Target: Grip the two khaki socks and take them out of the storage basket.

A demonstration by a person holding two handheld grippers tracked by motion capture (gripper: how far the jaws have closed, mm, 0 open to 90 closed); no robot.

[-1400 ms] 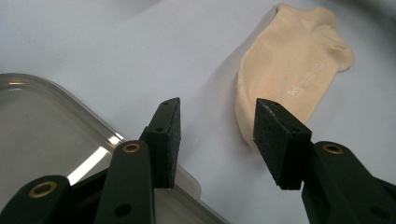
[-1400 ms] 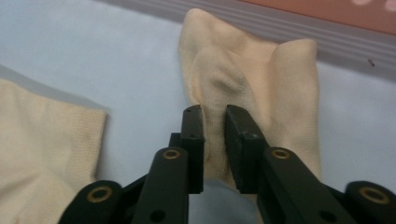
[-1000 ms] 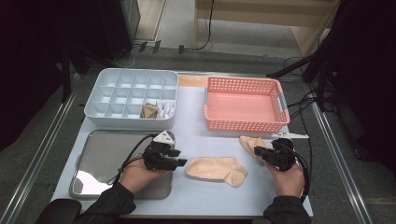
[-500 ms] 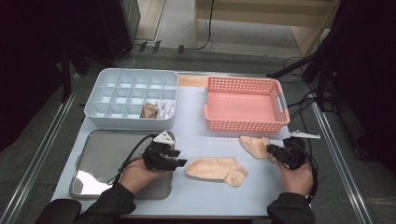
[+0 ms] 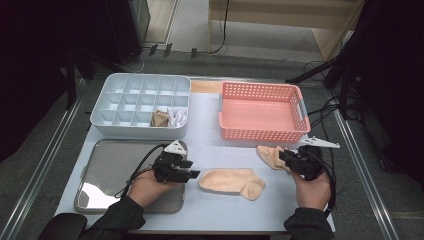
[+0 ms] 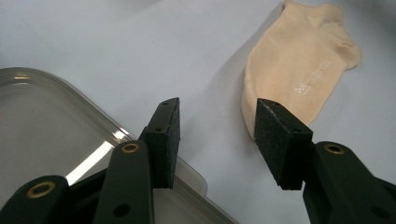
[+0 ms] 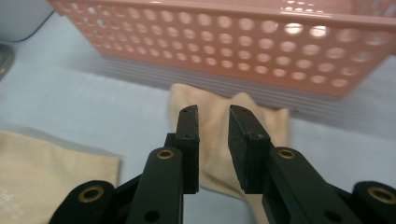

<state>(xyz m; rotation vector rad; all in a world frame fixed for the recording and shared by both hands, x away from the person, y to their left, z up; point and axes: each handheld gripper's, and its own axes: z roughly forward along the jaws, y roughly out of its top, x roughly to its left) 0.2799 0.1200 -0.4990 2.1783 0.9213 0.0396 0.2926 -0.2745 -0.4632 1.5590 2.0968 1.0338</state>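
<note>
High view. The left gripper [image 5: 192, 174], held above the right edge of a steel tray [image 5: 107, 165], points at the flat sock [image 5: 232, 181] lying mid-table just beyond its tips. The right gripper [image 5: 281, 156] reaches the crumpled sock [image 5: 267, 155], which lies just before the pink basket [image 5: 262, 111]. A white compartment box [image 5: 120, 102] at the rear left holds a tan and a white rolled item in two front cells. The table top is pale blue-grey with metal side rails; beyond it lie a grey floor, cables and a wooden cabinet.

Left gripper view. The jaws stand wide apart with nothing between them; the flat sock [image 6: 299, 70] lies past the right-hand pad, the tray rim [image 6: 93, 112] under the other. The sock carries small white lettering, too small to read.

Right gripper view. The jaws are narrowly parted over the crumpled sock [image 7: 210, 112], not clamped on it; the perforated basket wall [image 7: 243, 46] stands right behind.
</note>
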